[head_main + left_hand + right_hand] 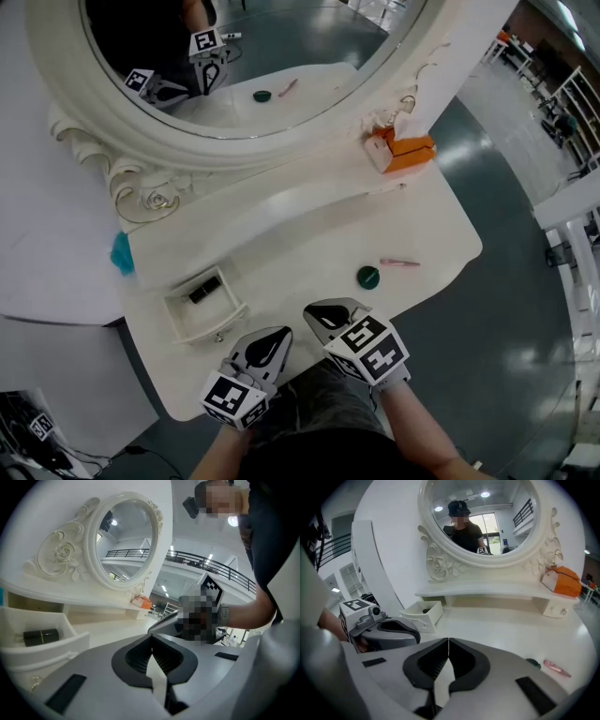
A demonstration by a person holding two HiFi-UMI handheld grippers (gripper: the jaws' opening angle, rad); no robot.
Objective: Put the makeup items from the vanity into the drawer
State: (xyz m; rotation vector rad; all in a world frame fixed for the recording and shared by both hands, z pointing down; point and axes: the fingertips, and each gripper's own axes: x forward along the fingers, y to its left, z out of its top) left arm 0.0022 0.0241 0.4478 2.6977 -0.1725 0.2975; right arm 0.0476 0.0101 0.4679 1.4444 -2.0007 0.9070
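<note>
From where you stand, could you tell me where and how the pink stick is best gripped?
Probably at the middle of the pink stick, straight down from above, jaws across its narrow width: it lies flat on the vanity, and the green jar sits close by one end.
</note>
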